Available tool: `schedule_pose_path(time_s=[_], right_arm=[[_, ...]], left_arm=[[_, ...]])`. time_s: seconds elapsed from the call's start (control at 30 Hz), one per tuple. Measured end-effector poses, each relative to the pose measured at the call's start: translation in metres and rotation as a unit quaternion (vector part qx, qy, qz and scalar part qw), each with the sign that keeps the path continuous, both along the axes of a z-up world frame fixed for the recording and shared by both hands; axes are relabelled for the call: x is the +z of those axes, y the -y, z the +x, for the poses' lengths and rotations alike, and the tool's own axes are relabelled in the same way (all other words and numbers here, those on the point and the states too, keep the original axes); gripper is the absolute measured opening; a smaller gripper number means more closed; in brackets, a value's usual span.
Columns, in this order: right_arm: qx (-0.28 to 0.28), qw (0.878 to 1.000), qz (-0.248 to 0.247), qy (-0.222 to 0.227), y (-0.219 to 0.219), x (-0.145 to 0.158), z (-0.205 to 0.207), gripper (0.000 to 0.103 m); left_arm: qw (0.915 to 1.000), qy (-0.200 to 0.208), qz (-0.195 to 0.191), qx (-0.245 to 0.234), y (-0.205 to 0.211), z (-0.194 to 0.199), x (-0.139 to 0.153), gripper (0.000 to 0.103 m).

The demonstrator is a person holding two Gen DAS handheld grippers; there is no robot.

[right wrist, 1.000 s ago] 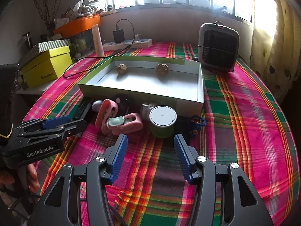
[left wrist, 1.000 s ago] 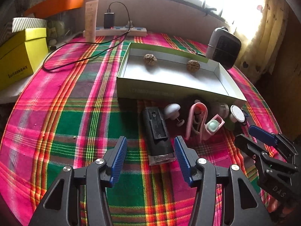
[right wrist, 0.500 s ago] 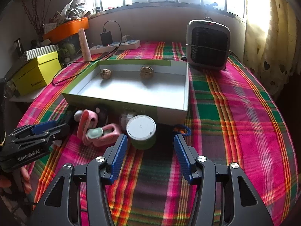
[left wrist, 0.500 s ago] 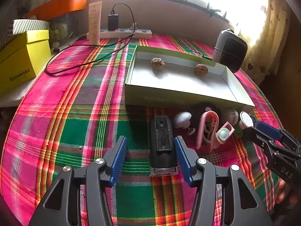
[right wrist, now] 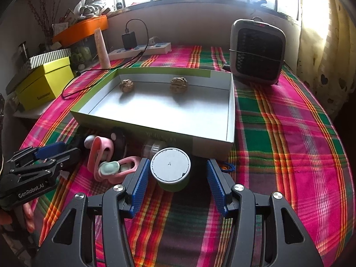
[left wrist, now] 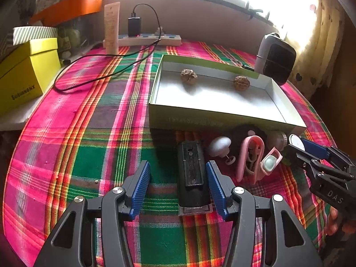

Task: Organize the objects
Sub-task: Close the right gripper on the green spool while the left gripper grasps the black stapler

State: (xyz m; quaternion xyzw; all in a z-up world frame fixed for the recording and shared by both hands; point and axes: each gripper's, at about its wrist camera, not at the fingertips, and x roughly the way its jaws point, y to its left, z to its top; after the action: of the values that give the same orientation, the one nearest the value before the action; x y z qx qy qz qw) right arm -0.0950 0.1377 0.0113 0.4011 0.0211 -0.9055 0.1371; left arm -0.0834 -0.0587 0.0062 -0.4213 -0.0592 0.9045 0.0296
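A shallow green box point(left wrist: 200, 120) point(right wrist: 209, 140) holds two walnuts point(left wrist: 188, 76) point(right wrist: 178, 84). In front of it lie a black rectangular device point(left wrist: 192, 175), a white knob point(left wrist: 219, 145), a pink clip point(left wrist: 250, 158) point(right wrist: 100, 151), a pink case with a pale green oval point(left wrist: 270, 163) point(right wrist: 109, 168) and a green tin with a white lid point(right wrist: 170, 169). My left gripper point(left wrist: 178, 184) is open, its right finger beside the black device. My right gripper point(right wrist: 175, 182) is open, with the tin between its fingers.
A plaid cloth point(right wrist: 278, 155) covers the round table. A grey heater point(right wrist: 257, 51) stands behind the box at the right. A power strip point(left wrist: 142, 40) with a charger and cable, a tube point(left wrist: 112, 27) and a yellow box point(left wrist: 24, 75) stand at the back left.
Both grippers have moved forward. The black device has come in between the left fingers, and the green tin in between the right fingers. Both stay open.
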Motion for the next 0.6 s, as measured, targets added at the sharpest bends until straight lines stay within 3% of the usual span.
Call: schedule_pose_path(time_s=[0.13,0.47,0.6], right_arm=[[0.007,1.0,-0.005,0.001,-0.0003,0.0003,-0.0008,0.052],[0.021,1.0,-0.012,0.003,0.0018,0.0003,-0.0022,0.035],[0.021,1.0,-0.012,0.004,0.0017,0.0002,-0.0025,0.035]], left_arm=[[1.0,0.0,0.002,0.004,0.0007,-0.0013,0.0001,0.051],[1.0,0.001,-0.006,0.007,-0.0011,-0.0021,-0.0001,0.051],[0.9999,0.001,-0.005,0.012,-0.0009,-0.0024,0.0001,0.05]])
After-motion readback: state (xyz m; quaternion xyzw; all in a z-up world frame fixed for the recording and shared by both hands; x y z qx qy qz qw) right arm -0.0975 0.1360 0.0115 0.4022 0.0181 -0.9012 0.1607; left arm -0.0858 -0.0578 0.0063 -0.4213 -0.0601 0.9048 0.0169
